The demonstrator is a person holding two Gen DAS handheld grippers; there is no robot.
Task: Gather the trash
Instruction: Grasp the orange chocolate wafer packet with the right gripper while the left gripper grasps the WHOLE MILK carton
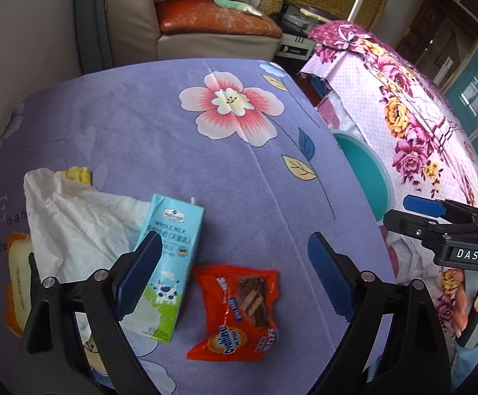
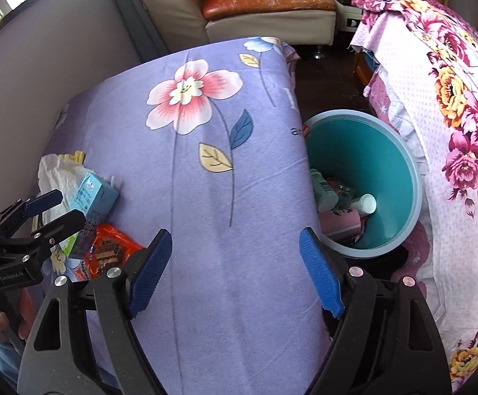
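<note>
Purple cloth covers the table (image 2: 206, 197), its right half bare to the edge. Just past that edge sits the teal bin (image 2: 400, 177), with bottles and wrappers inside. Left gripper (image 1: 235, 273) gapes wide, empty, above the milk carton (image 1: 173, 263) and red snack wrapper (image 1: 239, 312). Right gripper (image 2: 239, 270) also open, holding nothing.

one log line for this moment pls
left gripper: open, above milk carton and snack packet | right gripper: open, empty, beside bin | bin: holds trash | plastic bag: on table
</note>
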